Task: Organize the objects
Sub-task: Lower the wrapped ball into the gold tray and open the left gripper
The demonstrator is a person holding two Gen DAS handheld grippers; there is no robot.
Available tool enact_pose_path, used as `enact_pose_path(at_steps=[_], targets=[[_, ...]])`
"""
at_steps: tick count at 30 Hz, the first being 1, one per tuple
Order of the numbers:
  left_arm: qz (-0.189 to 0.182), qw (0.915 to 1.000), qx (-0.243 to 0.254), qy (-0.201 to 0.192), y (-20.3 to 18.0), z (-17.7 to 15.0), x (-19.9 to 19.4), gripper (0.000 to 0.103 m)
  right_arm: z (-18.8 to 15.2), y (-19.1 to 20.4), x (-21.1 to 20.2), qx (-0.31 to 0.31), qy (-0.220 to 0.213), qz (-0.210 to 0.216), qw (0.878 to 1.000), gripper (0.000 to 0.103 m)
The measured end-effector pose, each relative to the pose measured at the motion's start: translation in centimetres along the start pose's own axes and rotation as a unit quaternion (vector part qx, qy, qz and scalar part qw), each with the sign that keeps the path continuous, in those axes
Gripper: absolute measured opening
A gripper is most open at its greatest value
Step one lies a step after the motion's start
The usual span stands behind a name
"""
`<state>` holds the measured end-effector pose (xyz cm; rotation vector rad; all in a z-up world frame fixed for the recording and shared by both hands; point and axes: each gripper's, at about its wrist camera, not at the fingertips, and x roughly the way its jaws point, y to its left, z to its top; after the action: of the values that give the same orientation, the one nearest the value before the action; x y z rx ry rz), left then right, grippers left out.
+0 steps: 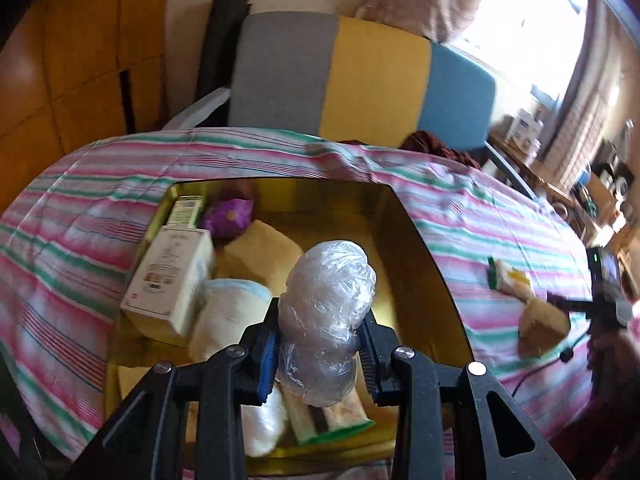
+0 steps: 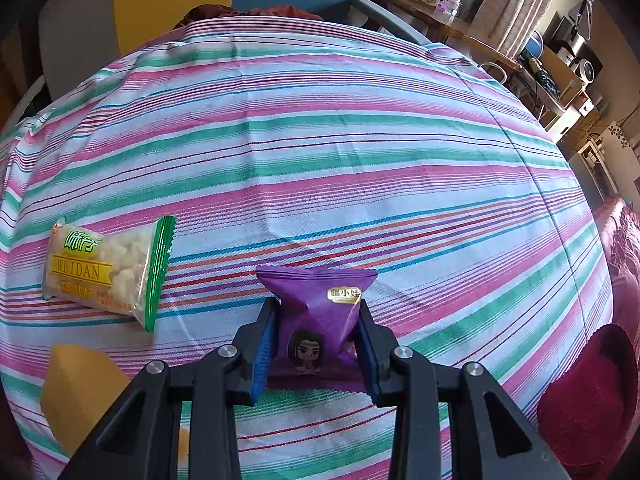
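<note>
Plastic-wrapped bundle [image 1: 328,312] pinched in left hand-held gripper [image 1: 320,328], seemingly above gold box [image 1: 420,240]; purple packet [image 2: 320,312] in right [image 2: 318,332].

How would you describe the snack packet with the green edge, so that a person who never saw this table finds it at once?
Start from the table under the striped cloth. Left of the right gripper, which is shut on a purple packet, a snack packet lies flat on the cloth. Unlike the purple one, it is clear with pale puffed pieces inside, a yellow WEIDAN band and a green serrated end.
</note>
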<state>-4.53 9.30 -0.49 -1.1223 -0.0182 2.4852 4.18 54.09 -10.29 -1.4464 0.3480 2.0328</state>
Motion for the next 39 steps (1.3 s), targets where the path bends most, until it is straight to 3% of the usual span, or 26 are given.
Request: enact_pose_path(at_steps=[6, 10, 20, 28, 39], targets=[[-0.002, 0.9993, -0.037, 0.001, 2.4, 2.8, 0.8, 0.035, -0.2, 0.1, 0.3, -0.003, 0.0, -0.002, 1.0, 0.036], [-0.005, 0.9997, -0.022, 0.008, 1.6, 5.0, 2.9, 0.035, -0.2, 0.2, 0.3, -0.003, 0.0, -0.002, 1.0, 0.036], [0.002, 0.9962, -0.022, 0.084, -0.3, 8.1, 12.5, 0.035, -0.1, 0.2, 0.4, -0.003, 0.0, -0.001, 1.0, 0.036], [0.031, 0.9914, -0.026, 0.124, 0.1, 7.7, 17.1, 0.041, -0.2, 0.4, 0.3, -0.004, 0.001, -0.001, 1.0, 0.036], [0.05, 0.9976, 0.013, 0.047, -0.7, 7.5, 11.9, 0.059, -0.1, 0.8, 0.5, -0.006, -0.001, -0.002, 1.0, 0.036]])
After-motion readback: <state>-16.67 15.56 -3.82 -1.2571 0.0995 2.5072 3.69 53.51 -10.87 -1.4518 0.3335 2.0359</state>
